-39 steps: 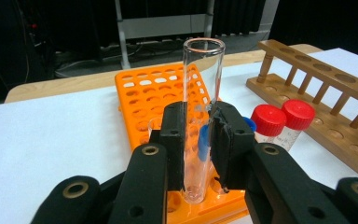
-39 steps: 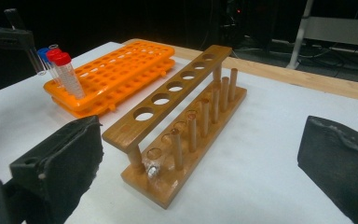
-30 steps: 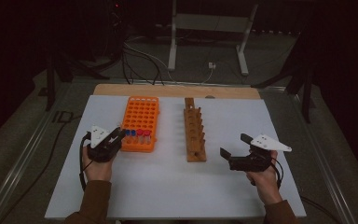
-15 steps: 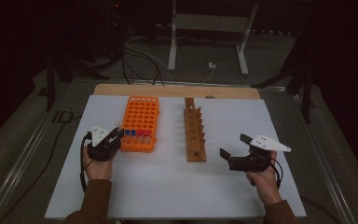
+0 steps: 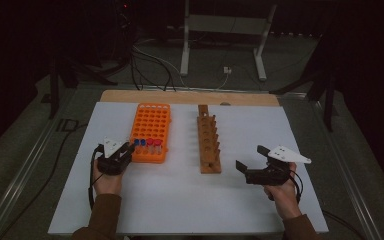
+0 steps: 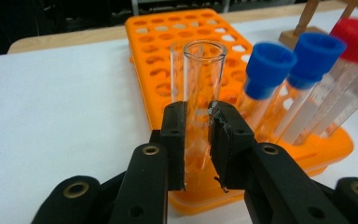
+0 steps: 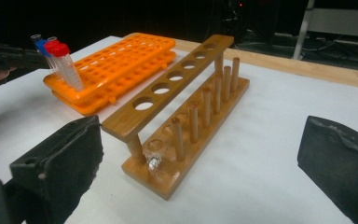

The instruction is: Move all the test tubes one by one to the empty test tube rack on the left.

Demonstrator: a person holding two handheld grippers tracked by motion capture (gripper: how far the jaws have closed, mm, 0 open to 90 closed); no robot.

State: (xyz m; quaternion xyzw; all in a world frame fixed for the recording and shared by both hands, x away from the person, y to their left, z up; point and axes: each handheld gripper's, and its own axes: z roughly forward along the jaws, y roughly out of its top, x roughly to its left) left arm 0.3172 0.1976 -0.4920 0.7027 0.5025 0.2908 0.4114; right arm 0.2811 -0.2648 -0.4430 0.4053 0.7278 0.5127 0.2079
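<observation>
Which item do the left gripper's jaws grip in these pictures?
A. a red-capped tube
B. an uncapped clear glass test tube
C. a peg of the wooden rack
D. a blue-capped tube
B: in the left gripper view, the left gripper has its pads pressed on both sides of the uncapped clear glass test tube, which stands in the orange tube rack.

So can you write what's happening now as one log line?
left gripper: shut on clear tube in orange rack | right gripper: open, holding nothing | wooden rack: no tubes
</observation>
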